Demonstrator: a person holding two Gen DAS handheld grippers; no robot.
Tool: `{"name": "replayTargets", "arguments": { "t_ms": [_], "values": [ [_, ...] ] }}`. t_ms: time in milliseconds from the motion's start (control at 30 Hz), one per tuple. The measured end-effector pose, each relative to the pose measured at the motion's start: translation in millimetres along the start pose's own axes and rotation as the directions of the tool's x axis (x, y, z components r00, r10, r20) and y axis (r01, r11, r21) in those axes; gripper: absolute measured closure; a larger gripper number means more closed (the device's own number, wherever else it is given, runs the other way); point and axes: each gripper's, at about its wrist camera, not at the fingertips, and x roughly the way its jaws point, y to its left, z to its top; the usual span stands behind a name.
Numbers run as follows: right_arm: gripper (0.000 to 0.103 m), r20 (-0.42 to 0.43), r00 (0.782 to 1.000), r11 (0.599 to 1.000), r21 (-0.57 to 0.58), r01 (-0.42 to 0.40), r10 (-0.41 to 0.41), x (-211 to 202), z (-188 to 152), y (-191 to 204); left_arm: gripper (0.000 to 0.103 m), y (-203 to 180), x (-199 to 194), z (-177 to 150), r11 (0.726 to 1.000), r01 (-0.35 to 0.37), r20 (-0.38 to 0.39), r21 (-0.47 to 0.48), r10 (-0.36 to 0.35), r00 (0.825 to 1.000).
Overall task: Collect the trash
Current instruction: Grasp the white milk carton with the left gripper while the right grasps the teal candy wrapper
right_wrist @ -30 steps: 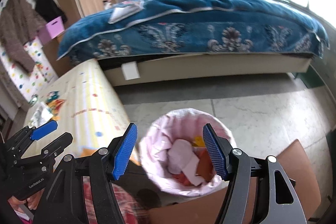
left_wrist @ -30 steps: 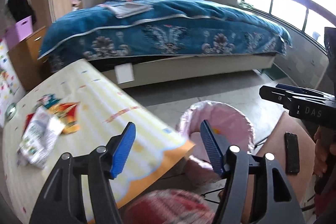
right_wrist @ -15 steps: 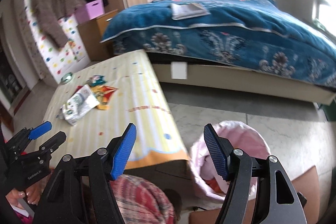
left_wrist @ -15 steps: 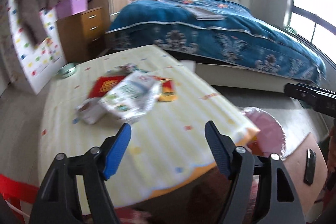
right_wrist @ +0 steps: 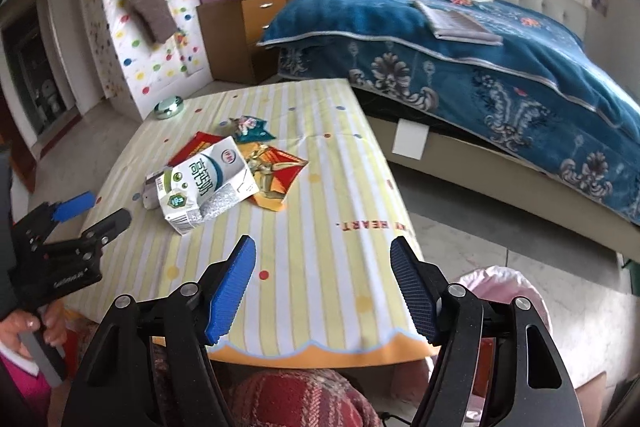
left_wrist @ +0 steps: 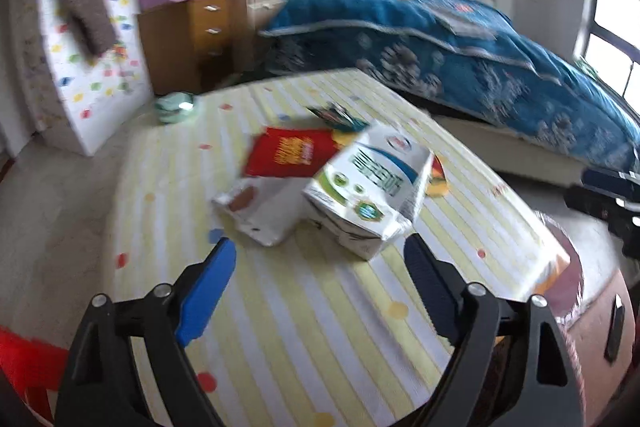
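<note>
A pile of trash lies on the yellow striped table (left_wrist: 320, 327) (right_wrist: 320, 227): a flattened white milk carton (left_wrist: 368, 187) (right_wrist: 204, 183), a red wrapper (left_wrist: 288, 151), a white wrapper (left_wrist: 260, 207), an orange wrapper (right_wrist: 276, 171) and a teal wrapper (right_wrist: 248, 127). My left gripper (left_wrist: 320, 279) is open and empty just short of the carton; it also shows in the right wrist view (right_wrist: 92, 211). My right gripper (right_wrist: 324, 283) is open and empty over the table's near edge. The bin with a pink liner (right_wrist: 516, 291) (left_wrist: 564, 267) stands on the floor to the table's right.
A bed with a blue blanket (right_wrist: 480, 39) stands behind the table. A wooden drawer unit (right_wrist: 240, 31) and a dotted white board (right_wrist: 148, 39) stand at the back left. A small green dish (right_wrist: 168, 107) sits at the table's far corner. A brown stool with a phone (left_wrist: 614, 327) is right.
Both grippers have swung left from the bin toward the table. My left gripper has closed in on the trash pile. Both stayed open.
</note>
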Motion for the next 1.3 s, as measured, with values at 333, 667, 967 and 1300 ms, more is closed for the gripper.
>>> {"name": "replayTargets", "arguments": {
  "t_ms": [333, 667, 967, 1300],
  "values": [
    [0.034, -0.048, 0.999, 0.999, 0.033, 0.008, -0.006, 27.8, 2.5, -10.0, 0.007, -20.4, 47.1, 8.0, 0.995, 0.014, -0.038, 0.103, -0.01, 0.999],
    [0.033, -0.084, 0.996, 0.999, 0.041, 0.001, 0.003, 48.9, 1.1, -17.9, 0.007, -30.0, 77.6, 25.6, 0.989, 0.081, -0.094, 0.124, -0.069, 0.993],
    [0.033, -0.083, 0.997, 0.999, 0.049, -0.001, 0.005, 49.7, 0.5, -21.3, 0.019, -51.7, 73.4, 24.8, 0.976, 0.089, -0.082, 0.2, -0.074, 0.994],
    [0.033, -0.071, 0.997, 0.998, 0.058, -0.011, 0.016, 36.7, -5.7, -24.3, 0.02, -35.0, 6.3, 5.4, 0.998, 0.03, 0.04, 0.052, -0.032, 0.999]
  ]
}}
